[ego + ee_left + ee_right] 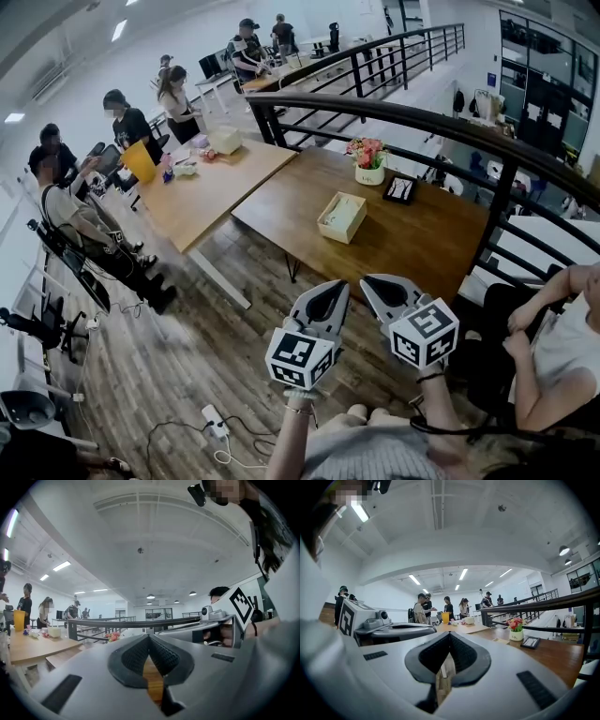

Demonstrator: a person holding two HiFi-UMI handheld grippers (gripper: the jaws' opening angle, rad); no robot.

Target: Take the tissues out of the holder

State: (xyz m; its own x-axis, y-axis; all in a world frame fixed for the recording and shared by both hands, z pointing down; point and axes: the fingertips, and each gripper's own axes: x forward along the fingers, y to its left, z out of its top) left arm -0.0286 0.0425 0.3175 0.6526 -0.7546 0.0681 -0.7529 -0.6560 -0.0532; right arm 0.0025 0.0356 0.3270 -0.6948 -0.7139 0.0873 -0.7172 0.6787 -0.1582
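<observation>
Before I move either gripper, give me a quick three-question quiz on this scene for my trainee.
1. True or false: the left gripper is clamped on the tissue holder.
2. The tissue holder lies on: A) the dark table; B) the pale table with the yellow bin; C) the floor.
3. Fill in: the jaws of the right gripper are ____.
Key: 1 false. Both grippers are held short of the table with nothing between their jaws. 2 A. 3 shut.
</observation>
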